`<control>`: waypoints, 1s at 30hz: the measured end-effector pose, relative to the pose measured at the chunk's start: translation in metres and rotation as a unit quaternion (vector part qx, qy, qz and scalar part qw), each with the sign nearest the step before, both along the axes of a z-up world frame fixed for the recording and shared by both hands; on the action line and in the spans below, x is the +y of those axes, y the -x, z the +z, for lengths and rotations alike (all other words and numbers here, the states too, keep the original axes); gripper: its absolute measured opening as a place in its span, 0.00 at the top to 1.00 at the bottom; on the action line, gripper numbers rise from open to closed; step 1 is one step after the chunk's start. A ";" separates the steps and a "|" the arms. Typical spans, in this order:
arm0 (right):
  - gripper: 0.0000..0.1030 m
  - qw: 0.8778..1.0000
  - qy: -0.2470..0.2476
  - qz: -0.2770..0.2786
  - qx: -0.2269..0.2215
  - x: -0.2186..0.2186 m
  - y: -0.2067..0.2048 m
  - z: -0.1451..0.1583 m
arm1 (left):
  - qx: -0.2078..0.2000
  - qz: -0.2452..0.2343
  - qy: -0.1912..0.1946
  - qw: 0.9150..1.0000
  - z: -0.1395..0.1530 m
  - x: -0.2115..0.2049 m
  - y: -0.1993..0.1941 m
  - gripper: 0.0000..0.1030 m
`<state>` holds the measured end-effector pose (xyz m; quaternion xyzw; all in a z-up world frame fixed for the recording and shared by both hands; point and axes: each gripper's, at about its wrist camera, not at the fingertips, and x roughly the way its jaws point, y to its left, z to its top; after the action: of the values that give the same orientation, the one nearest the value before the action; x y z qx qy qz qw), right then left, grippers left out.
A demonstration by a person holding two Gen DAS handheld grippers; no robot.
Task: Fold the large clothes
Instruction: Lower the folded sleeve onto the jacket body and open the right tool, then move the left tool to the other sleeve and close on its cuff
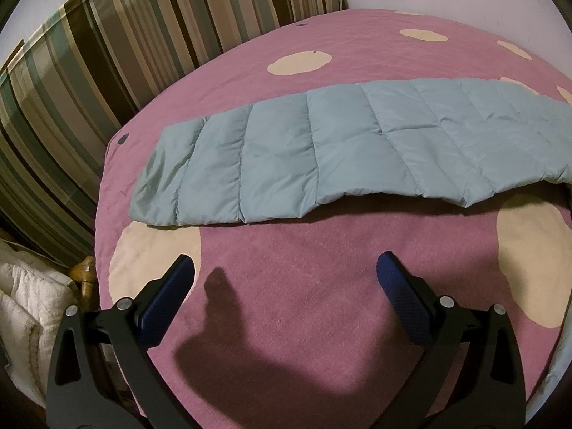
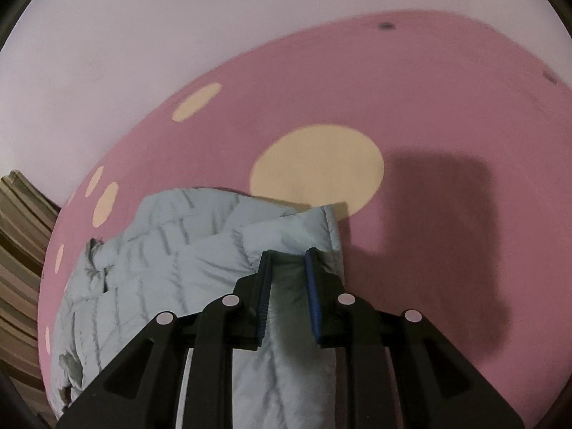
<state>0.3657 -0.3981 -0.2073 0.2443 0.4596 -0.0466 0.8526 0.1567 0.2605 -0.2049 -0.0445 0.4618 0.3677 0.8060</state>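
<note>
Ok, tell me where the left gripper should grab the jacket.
Probably the jacket's near edge at its left end, coming in from the front. That hem faces the open left gripper, lies flat on the blanket, and nothing covers it. The right gripper has jacket fabric between its pads at the other end.

Jacket (image 1: 339,146) runs off right edge in left wrist view; far end unseen. Bed (image 1: 304,304) cut by lens rim below and right. Curtain (image 1: 71,89) cropped at top and left. White bedding (image 1: 28,314) at lower left half out of frame, kind unclear. Small brown thing (image 1: 83,272) beside it too small to tell.

Right wrist view blurred throughout. Right gripper (image 2: 289,255) body hides jacket fold beneath; pad contact with cloth unclear.
</note>
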 end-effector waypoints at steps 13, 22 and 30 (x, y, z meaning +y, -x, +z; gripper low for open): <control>0.80 1.000 0.006 -0.010 -0.012 0.010 0.079 0.017 | 0.000 0.000 -0.001 1.000 -0.001 -0.003 -0.001 0.02; 0.59 0.999 0.027 -0.026 -0.012 0.002 0.117 0.023 | -0.006 0.001 0.009 1.000 -0.002 -0.001 0.000 0.02; 0.27 0.970 0.216 -0.112 0.029 -0.014 0.179 0.023 | -0.007 0.002 0.012 1.000 -0.004 0.001 0.000 0.02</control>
<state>0.1869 -0.4122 -0.1841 0.1027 0.4328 -0.2468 0.8610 0.1569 0.2615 -0.2085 -0.0572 0.4601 0.3633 0.8081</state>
